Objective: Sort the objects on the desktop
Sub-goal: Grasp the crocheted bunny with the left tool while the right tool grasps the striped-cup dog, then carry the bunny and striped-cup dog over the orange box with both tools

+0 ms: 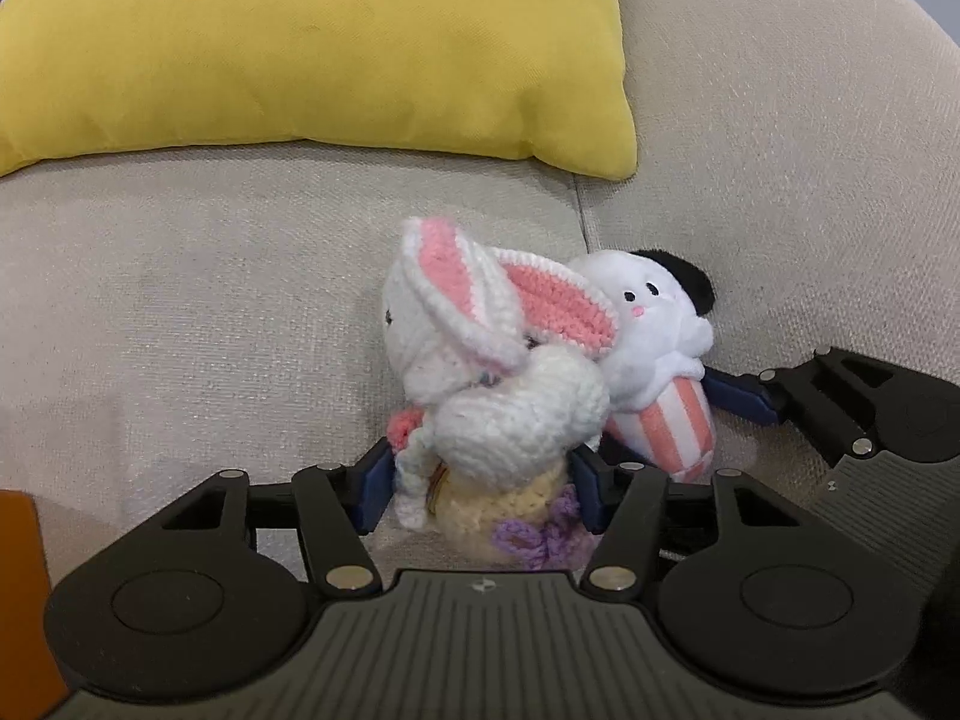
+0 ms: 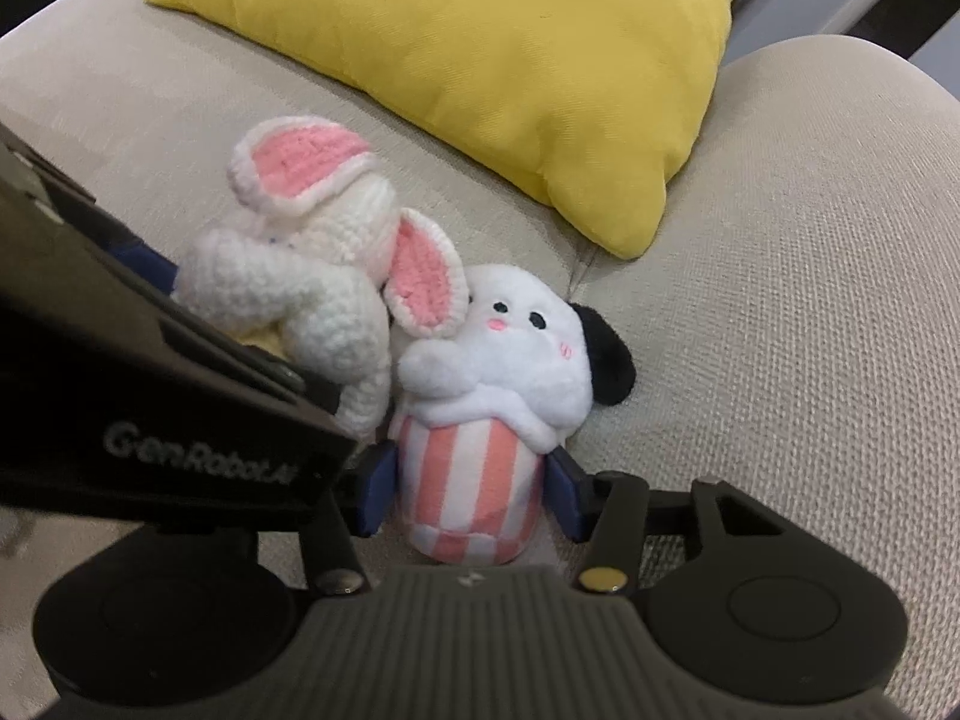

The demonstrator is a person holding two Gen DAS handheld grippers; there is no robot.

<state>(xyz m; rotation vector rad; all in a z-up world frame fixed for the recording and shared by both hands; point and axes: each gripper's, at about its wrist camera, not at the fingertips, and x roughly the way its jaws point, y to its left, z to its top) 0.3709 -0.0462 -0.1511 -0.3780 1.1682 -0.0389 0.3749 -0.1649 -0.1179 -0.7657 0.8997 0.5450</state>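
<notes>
A crocheted white bunny [image 1: 504, 396] with pink ears and a yellow base stands on the beige sofa seat [image 1: 210, 312]. My left gripper [image 1: 480, 495] straddles its base; the blue pads flank it without clearly pressing, so it reads as open. Leaning against the bunny's right side is a white plush puppy in a pink-striped cup [image 2: 480, 420], with one black ear. My right gripper [image 2: 471, 495] is shut on the striped cup, a blue pad against each side. The bunny [image 2: 300, 276] sits to the upper left in the right wrist view, partly hidden by the left gripper's black body [image 2: 150, 396].
A yellow cushion [image 1: 312, 48] leans at the back of the seat, just behind both toys. The sofa's seam [image 1: 585, 210] runs behind the plush, and the padded arm [image 1: 810, 150] rises at the right. An orange object [image 1: 18, 588] shows at the left edge.
</notes>
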